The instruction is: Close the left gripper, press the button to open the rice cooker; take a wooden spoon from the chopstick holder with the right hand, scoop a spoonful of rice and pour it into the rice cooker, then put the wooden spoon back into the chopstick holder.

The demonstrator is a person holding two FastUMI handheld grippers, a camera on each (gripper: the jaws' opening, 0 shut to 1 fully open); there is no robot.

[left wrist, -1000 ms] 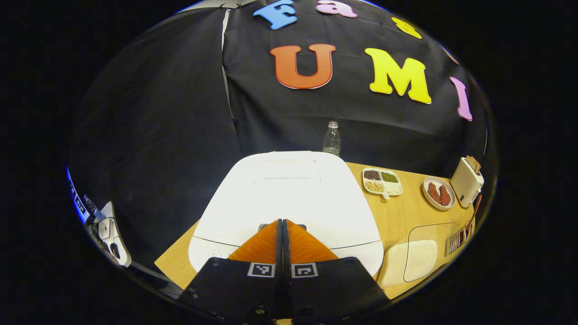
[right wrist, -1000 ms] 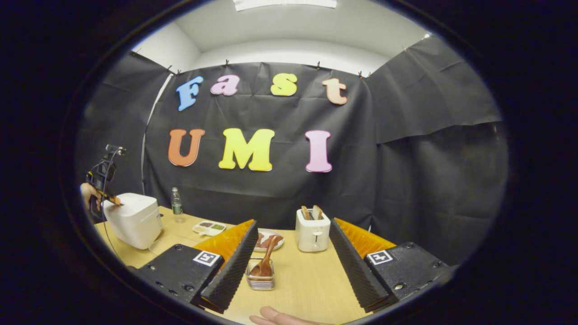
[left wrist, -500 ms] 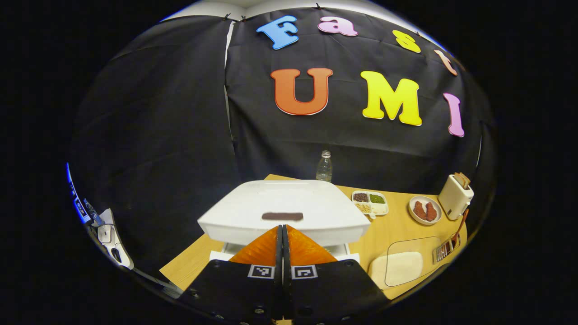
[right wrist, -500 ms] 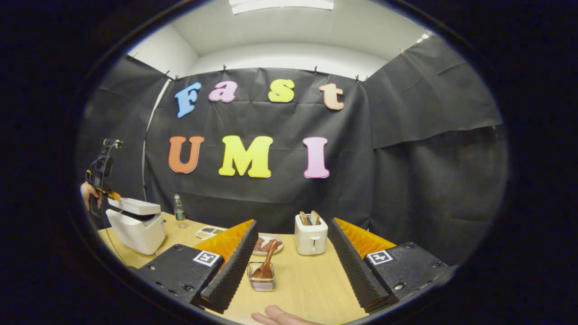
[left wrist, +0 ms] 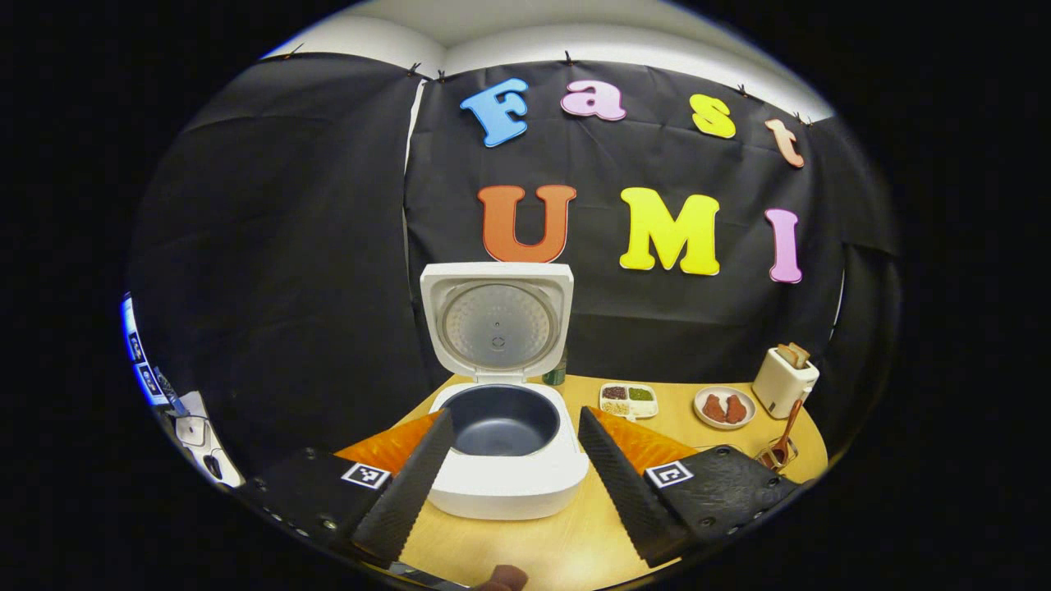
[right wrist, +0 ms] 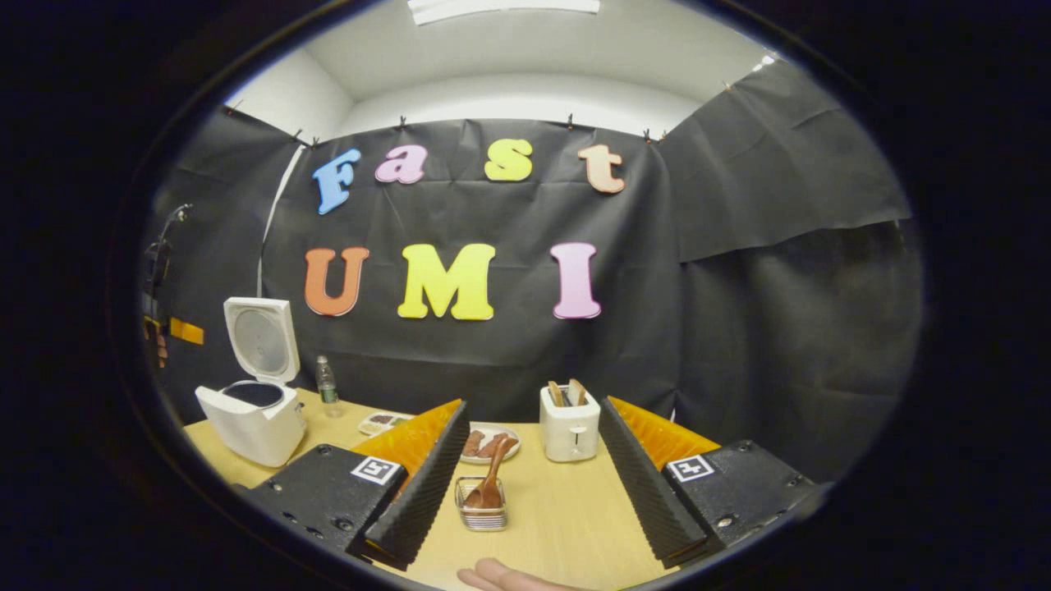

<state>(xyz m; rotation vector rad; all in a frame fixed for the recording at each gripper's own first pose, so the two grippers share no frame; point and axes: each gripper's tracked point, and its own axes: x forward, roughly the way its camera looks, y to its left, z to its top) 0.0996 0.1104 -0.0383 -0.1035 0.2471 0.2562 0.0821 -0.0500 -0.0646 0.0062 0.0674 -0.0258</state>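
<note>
The white rice cooker (left wrist: 509,480) stands open, its lid (left wrist: 497,316) upright and its dark inner pot (left wrist: 502,420) bare. My left gripper (left wrist: 516,413) is open, held back from the cooker's front, with the cooker showing between its fingers. A wooden spoon (right wrist: 490,478) leans in the small wire chopstick holder (right wrist: 482,515) on the table. My right gripper (right wrist: 533,405) is open above and behind the holder, with nothing between its fingers. In the right gripper view the open cooker (right wrist: 254,414) sits at the far left of the table. The spoon (left wrist: 786,431) also stands at the table's right edge.
A white toaster (right wrist: 569,427) with bread stands behind the holder. Next to it is a plate of red-brown pieces (right wrist: 490,444). A divided dish of beans (right wrist: 379,422) and a plastic bottle (right wrist: 326,384) sit toward the cooker. A fingertip (right wrist: 501,574) shows at the bottom.
The cooker's lid has swung from shut to fully upright. My left gripper drew back from the cooker and went from shut to open. The right gripper has barely moved.
</note>
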